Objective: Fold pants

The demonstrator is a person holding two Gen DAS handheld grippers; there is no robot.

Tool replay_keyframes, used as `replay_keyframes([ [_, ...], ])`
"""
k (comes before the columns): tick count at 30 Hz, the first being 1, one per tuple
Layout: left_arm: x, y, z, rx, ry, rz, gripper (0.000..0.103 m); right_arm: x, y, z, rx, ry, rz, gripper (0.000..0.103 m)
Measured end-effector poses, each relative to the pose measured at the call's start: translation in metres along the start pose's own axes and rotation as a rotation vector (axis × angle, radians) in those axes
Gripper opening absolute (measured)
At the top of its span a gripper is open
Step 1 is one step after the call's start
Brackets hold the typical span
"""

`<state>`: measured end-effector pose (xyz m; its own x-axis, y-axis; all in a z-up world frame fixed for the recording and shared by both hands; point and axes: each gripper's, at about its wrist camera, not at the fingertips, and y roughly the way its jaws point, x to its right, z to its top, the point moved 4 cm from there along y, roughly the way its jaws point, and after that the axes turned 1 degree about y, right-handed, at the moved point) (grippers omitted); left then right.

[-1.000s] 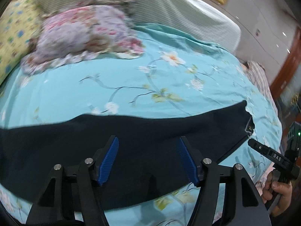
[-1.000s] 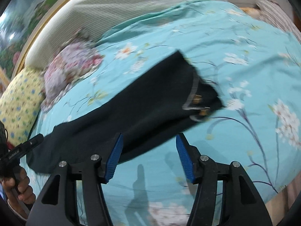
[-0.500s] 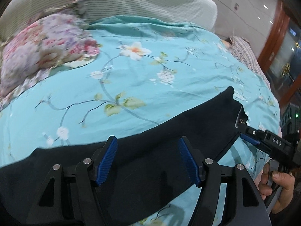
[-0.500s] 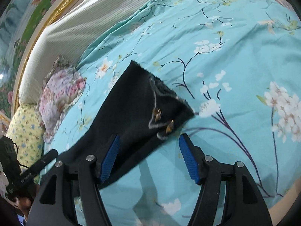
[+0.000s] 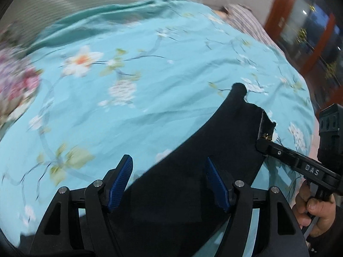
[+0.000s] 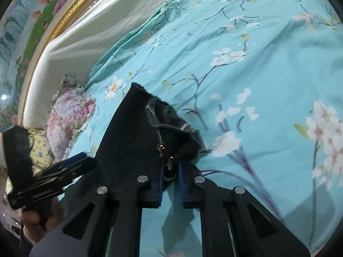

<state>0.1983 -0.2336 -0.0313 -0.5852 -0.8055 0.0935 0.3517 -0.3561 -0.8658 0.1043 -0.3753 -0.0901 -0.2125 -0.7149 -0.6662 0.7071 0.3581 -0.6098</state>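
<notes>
Dark navy pants point(image 5: 193, 167) lie stretched across a turquoise floral bedspread point(image 5: 128, 107). Their waist end, with grey lining and brass zipper pulls point(image 6: 163, 147), is lifted at the right. My right gripper point(image 6: 170, 171) is shut on the waist corner by the zipper; in the left wrist view its fingers point(image 5: 270, 147) pinch that same corner. My left gripper point(image 5: 169, 177) hovers open over the pant fabric just left of the waist, its blue pads point(image 5: 120, 177) wide apart with cloth beneath them and not pinched.
A floral pillow point(image 6: 68, 115) and a yellow pillow point(image 6: 40, 147) rest against the pale ribbed headboard point(image 6: 85, 34). A striped cloth point(image 5: 246, 19) lies at the bed's far edge. A hand point(image 5: 315, 214) holds the right gripper near the bed's edge. Wooden door frames point(image 5: 278, 10) stand beyond.
The right gripper came down onto the waist corner and shut on it, lifting it. The left gripper slid right along the pants towards the waist, staying open.
</notes>
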Motion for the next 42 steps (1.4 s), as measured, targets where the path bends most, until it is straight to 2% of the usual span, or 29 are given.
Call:
replay_keyframes([
  [7, 0.027, 0.045, 0.035, -0.106, 0.044, -0.203, 0.07, 0.013, -0.006, 0.005, 0.003, 0.01, 0.051, 0.011],
  [10, 0.039, 0.061, 0.045, -0.147, 0.063, -0.279, 0.065, 0.013, -0.006, 0.006, 0.004, 0.013, 0.064, 0.011],
  [13, 0.048, 0.072, 0.052, -0.171, 0.07, -0.338, 0.05, 0.013, -0.006, 0.006, 0.004, 0.009, 0.072, 0.011],
  [15, 0.053, 0.073, 0.056, -0.175, 0.066, -0.396, 0.021, 0.013, -0.006, 0.005, 0.003, -0.002, 0.072, 0.011],
  [16, 0.056, 0.073, 0.058, -0.176, 0.062, -0.422, 0.02, 0.013, -0.006, 0.005, 0.003, -0.004, 0.072, 0.011],
  [20, 0.061, 0.064, 0.057, -0.123, 0.087, -0.405, 0.012, 0.011, -0.008, 0.006, 0.016, -0.008, 0.1, 0.011],
  [24, 0.056, 0.034, 0.055, -0.056, 0.064, -0.429, 0.011, -0.003, -0.016, 0.007, 0.037, -0.059, 0.137, 0.011],
  [31, 0.038, -0.022, 0.048, 0.048, 0.03, -0.46, 0.011, -0.036, -0.036, 0.011, 0.08, -0.133, 0.274, 0.011],
  [35, 0.025, -0.052, 0.035, 0.101, 0.013, -0.451, 0.011, -0.06, -0.041, 0.008, 0.08, -0.174, 0.357, 0.011],
  [42, -0.015, -0.096, -0.004, 0.195, -0.088, -0.441, 0.01, -0.1, -0.038, -0.005, 0.035, -0.238, 0.474, 0.011],
])
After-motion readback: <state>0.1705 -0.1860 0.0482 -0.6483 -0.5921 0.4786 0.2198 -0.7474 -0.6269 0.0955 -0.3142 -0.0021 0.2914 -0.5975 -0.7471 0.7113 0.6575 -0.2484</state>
